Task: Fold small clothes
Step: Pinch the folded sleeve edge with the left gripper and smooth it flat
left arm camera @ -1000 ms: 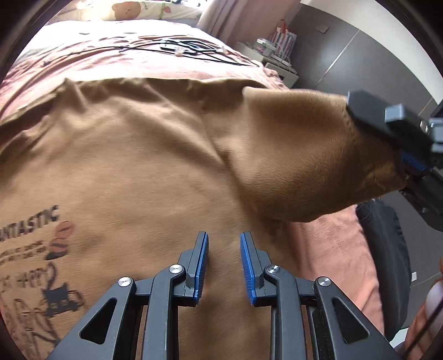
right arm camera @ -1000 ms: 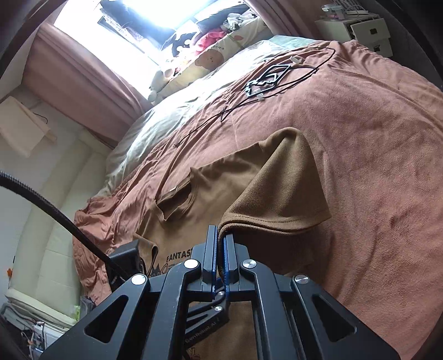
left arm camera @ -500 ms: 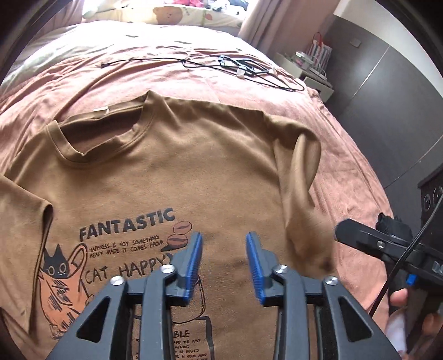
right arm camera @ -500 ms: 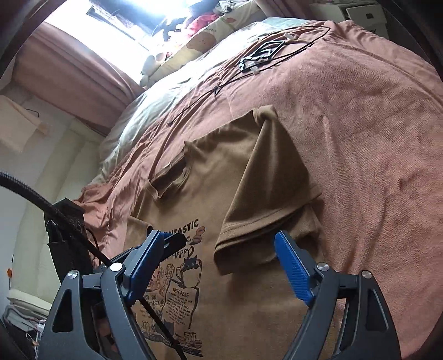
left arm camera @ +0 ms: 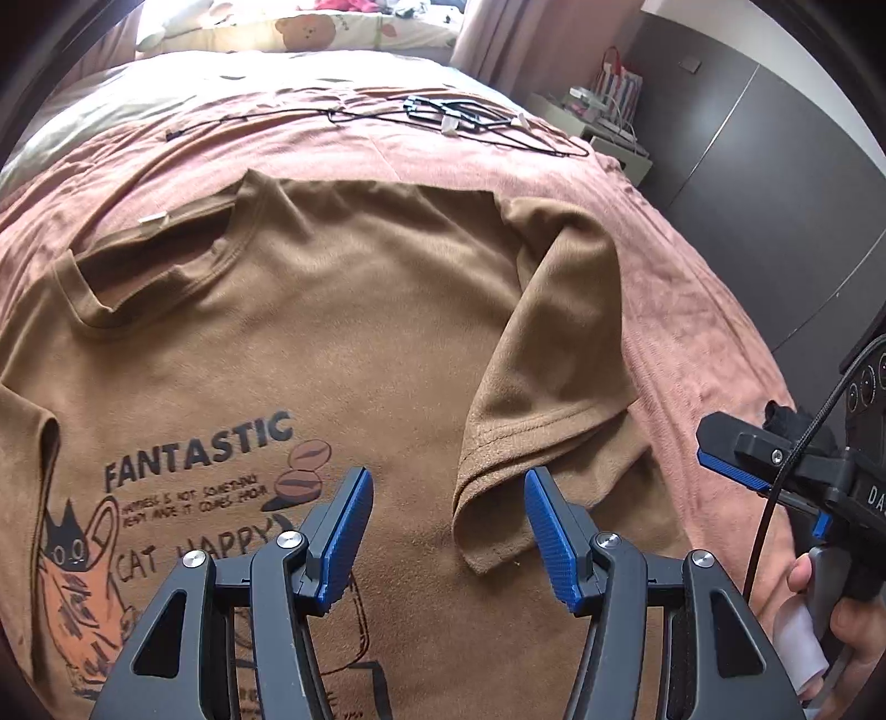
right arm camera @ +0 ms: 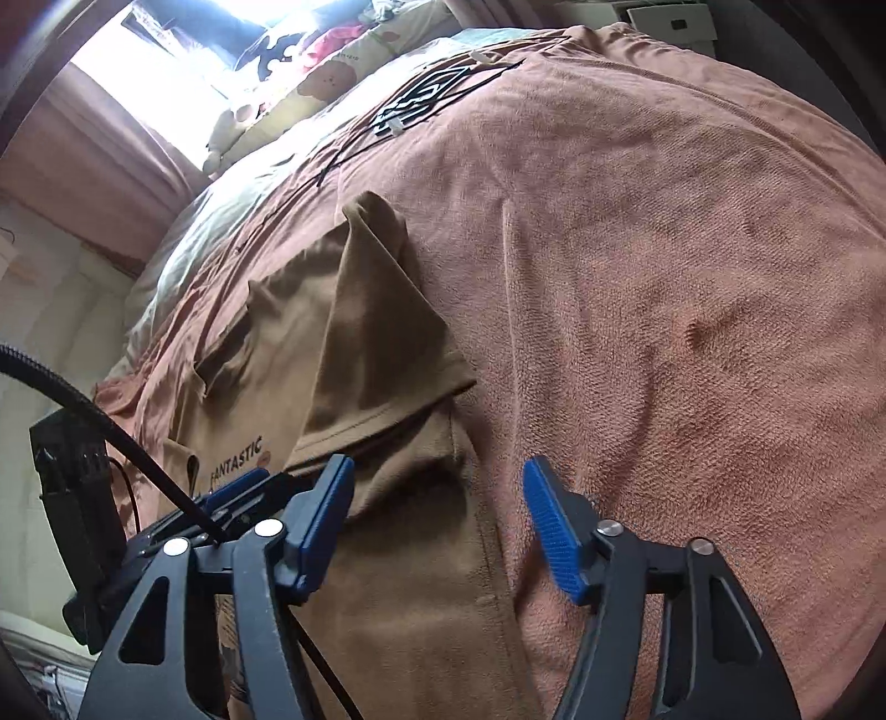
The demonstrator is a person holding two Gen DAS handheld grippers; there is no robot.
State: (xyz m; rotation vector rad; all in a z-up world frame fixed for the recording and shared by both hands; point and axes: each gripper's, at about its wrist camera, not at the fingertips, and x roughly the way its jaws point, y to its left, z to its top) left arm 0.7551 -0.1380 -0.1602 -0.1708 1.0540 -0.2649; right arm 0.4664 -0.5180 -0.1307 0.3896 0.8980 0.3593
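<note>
A brown T-shirt (left arm camera: 343, 332) with a "FANTASTIC" cat print lies face up on the pink bedspread (left arm camera: 692, 288). Its right sleeve (left arm camera: 554, 360) is folded inward over the chest, the cuff resting loose. My left gripper (left arm camera: 447, 482) hovers over the chest beside that cuff, its jaws opening with nothing between them. In the right wrist view the folded sleeve (right arm camera: 376, 343) lies ahead. My right gripper (right arm camera: 437, 465) hangs low over the shirt's side edge (right arm camera: 470, 526), jaws closing, pads clear of the cloth. One of its fingers (left arm camera: 736, 448) shows at the right of the left wrist view.
A black cable with wire hangers (left arm camera: 459, 113) lies at the far end of the bed, by a bear-print pillow (left arm camera: 310, 27). A nightstand (left arm camera: 609, 122) and dark wardrobe (left arm camera: 747, 138) stand beyond the right side. A person's hand (left arm camera: 830, 626) grips the right handle.
The right gripper, shut on the lifted sleeve a second ago, let it go; the sleeve now lies folded on the shirt. That gripper sank and narrowed. The left jaws widened as it drew back.
</note>
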